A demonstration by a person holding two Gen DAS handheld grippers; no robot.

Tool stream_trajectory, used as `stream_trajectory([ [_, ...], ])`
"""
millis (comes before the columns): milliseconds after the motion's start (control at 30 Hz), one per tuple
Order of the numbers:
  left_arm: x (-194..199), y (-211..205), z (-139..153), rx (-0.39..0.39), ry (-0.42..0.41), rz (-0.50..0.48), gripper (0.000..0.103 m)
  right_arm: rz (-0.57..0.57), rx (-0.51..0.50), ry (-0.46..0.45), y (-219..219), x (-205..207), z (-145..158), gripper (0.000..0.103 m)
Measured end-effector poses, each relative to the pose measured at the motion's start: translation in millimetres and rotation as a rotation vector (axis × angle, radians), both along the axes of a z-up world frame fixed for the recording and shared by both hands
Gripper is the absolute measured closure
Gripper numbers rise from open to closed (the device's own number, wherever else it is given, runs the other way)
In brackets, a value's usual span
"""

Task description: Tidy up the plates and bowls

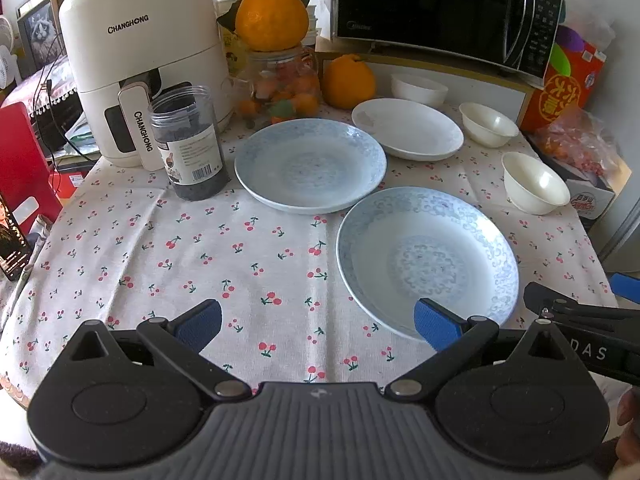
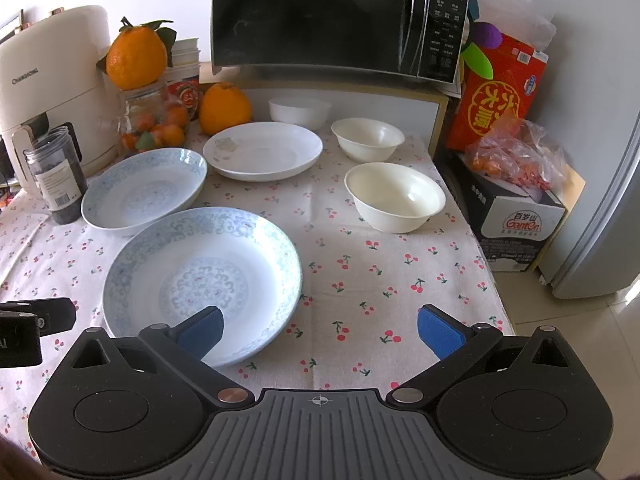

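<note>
Two blue-patterned plates lie on the cherry-print tablecloth: the near plate [image 1: 428, 260] [image 2: 202, 276] and the far plate [image 1: 310, 166] [image 2: 144, 192]. Behind them sits a plain white plate [image 1: 408, 128] [image 2: 262, 150]. Three white bowls stand to the right: a near bowl [image 1: 534, 182] [image 2: 394, 196], a middle bowl [image 1: 488, 124] [image 2: 368, 138] and a back bowl [image 1: 418, 88] [image 2: 300, 112]. My left gripper [image 1: 318, 326] hangs open above the cloth, left of the near plate. My right gripper [image 2: 320, 330] is open too, its left fingertip over the near plate's front rim. Neither holds anything.
A black microwave [image 2: 340, 20] sits on a shelf at the back. A white air fryer [image 1: 144, 60], a dark-filled jar [image 1: 188, 144], a glass jar [image 1: 286, 84] topped by an orange, and a second orange [image 1: 348, 80] crowd the back left. Boxes [image 2: 516, 224] stand right of the table edge.
</note>
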State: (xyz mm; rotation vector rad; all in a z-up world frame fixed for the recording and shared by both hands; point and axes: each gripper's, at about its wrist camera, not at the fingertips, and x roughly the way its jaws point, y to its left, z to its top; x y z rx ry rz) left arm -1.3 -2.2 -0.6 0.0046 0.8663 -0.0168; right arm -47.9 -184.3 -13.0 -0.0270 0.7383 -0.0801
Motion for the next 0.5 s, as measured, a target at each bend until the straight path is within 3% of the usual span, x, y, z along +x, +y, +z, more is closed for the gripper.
stream_trajectory([
  [500,0.2,1.6,-1.3,-0.001,0.001,-0.001,0.0,-0.004,0.011,-0.001,-1.7,-0.3,0.7,0.0],
])
